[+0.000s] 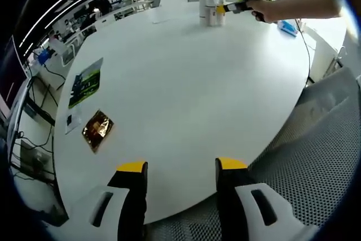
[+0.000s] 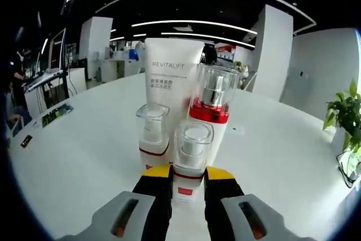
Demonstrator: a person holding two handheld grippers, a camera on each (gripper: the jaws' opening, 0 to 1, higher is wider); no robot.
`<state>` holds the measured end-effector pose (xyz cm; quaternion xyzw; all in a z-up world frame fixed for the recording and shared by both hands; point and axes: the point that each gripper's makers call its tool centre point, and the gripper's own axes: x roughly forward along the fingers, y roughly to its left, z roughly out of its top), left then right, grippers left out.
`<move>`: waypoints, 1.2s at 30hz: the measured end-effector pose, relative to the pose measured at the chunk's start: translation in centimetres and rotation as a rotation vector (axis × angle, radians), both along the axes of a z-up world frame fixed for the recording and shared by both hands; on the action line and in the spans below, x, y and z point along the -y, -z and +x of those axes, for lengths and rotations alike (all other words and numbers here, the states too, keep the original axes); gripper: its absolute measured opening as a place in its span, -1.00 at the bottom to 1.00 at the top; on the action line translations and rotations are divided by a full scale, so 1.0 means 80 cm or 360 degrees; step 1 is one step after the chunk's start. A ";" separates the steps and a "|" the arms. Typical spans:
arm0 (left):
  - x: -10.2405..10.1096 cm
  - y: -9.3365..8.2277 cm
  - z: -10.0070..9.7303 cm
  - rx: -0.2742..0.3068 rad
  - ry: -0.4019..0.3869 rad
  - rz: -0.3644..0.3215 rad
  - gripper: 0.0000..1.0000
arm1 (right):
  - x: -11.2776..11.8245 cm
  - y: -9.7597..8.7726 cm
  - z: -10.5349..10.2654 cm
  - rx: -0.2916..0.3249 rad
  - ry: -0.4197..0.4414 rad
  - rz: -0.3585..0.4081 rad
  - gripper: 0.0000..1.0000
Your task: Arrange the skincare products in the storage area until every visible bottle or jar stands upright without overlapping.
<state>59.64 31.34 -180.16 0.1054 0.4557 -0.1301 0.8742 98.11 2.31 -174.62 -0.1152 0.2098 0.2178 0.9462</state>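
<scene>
Far across the round white table (image 1: pixel 186 88) stands a cluster of skincare products (image 1: pixel 211 7), with my right gripper (image 1: pixel 234 7) held against it by a person's hand. In the right gripper view a tall white REVITALIFT tube (image 2: pixel 172 74) stands at the back. A bottle with a red band and clear cap (image 2: pixel 212 103) is at its right, and a small clear-capped bottle (image 2: pixel 152 134) at its left. All are upright. My right gripper (image 2: pixel 188 172) is shut on the front small bottle (image 2: pixel 192 142). My left gripper (image 1: pixel 181 165) hangs open over the near table edge, holding nothing.
A green leaflet (image 1: pixel 86 82) and a gold foil sachet (image 1: pixel 97 130) lie on the table's left side. A grey mesh chair (image 1: pixel 321 150) sits beside the near right edge. A potted plant (image 2: pixel 344 117) stands at the far right.
</scene>
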 end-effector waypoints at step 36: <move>-0.004 0.000 -0.001 -0.0015 -0.0008 0.0036 -0.10 | 0.011 -0.001 -0.013 -0.0071 -0.0012 0.0013 -0.54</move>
